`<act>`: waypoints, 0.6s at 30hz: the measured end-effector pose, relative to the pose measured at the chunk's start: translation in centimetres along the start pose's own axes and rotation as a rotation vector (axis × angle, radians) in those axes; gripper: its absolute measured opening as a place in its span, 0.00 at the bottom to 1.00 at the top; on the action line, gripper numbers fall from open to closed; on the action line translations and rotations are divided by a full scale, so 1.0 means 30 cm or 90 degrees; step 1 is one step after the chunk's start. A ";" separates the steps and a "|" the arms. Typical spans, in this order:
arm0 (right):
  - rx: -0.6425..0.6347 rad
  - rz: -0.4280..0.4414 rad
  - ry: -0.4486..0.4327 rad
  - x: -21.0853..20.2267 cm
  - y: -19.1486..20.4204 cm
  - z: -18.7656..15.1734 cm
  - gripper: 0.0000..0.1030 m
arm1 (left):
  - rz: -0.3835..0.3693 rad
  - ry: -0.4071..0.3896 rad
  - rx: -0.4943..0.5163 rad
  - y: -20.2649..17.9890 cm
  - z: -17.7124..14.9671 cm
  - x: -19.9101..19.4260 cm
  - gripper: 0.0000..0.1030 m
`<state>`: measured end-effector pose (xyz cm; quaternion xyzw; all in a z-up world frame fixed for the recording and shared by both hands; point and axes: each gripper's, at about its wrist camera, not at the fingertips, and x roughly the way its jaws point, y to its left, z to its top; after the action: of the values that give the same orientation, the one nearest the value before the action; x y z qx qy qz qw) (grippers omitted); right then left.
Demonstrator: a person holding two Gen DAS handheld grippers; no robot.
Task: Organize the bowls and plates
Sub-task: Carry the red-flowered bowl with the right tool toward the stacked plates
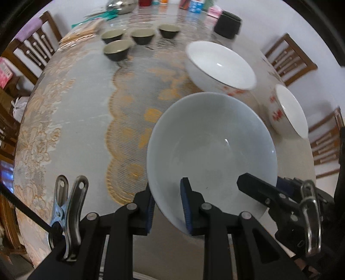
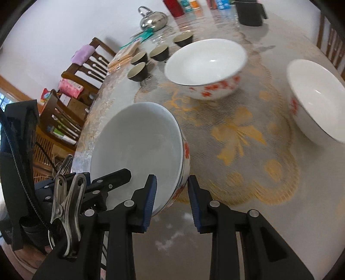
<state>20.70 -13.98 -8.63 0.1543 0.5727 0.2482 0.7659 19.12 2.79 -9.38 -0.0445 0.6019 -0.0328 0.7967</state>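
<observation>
We are seeing a steel kettle (image 2: 153,19) sitting at the far end of the table (image 1: 82,120), near a red container (image 2: 173,7) and a black jug (image 2: 250,12). A gold lace mat (image 2: 248,137) is lying under clear plastic. Wooden chairs (image 2: 86,64) are standing alongside, one carrying a purple cloth (image 2: 83,53).

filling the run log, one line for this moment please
left gripper: jaws clamp near bowl rim | right gripper: jaws straddle same rim, grip unclear | two floral bowls on table
</observation>
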 end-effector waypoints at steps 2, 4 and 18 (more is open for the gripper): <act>0.010 -0.008 -0.007 -0.038 -0.021 -0.025 0.30 | -0.011 0.005 0.004 -0.025 -0.017 -0.006 0.23; 0.016 -0.013 -0.012 -0.069 -0.035 -0.043 0.30 | -0.022 0.011 0.007 -0.052 -0.036 -0.017 0.23; 0.025 -0.010 -0.012 -0.227 -0.167 -0.196 0.30 | -0.010 0.005 0.018 -0.264 -0.182 -0.070 0.23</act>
<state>14.61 -22.21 -7.55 0.1670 0.5710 0.2297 0.7703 13.32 -5.04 -7.98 -0.0379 0.6041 -0.0477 0.7946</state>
